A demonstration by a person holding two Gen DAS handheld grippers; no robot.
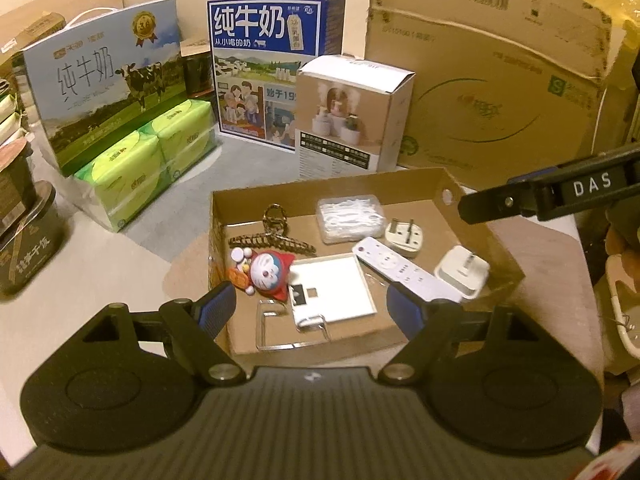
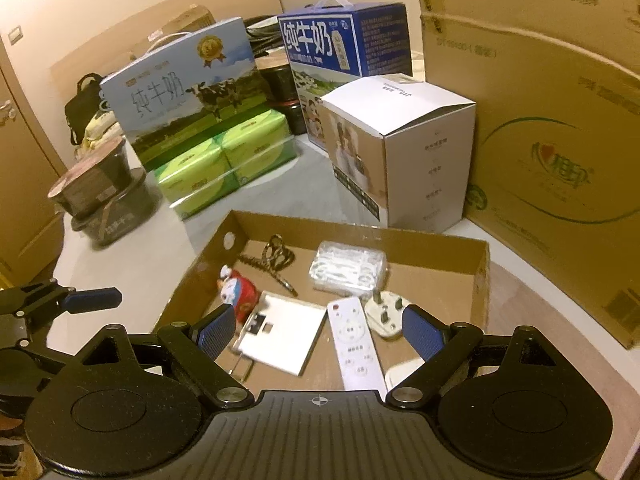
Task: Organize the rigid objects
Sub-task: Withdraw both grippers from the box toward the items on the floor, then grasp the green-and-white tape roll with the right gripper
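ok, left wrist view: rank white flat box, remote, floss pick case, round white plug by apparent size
1. white flat box
2. remote and floss pick case: look about alike; the case lies farther back, so unranked
3. round white plug

the blue milk carton [image 1: 276, 68] in the upper middle of the left wrist view reads "纯牛奶" in big white characters, with "从小喝的奶" beneath. the pale carton with the cow [image 1: 108, 88] at upper left also reads "纯牛奶". at the right edge, a white label on the other gripper's arm [image 1: 592, 190] reads "das". the dark tin [image 1: 28, 256] at far left carries characters too blurred to read.
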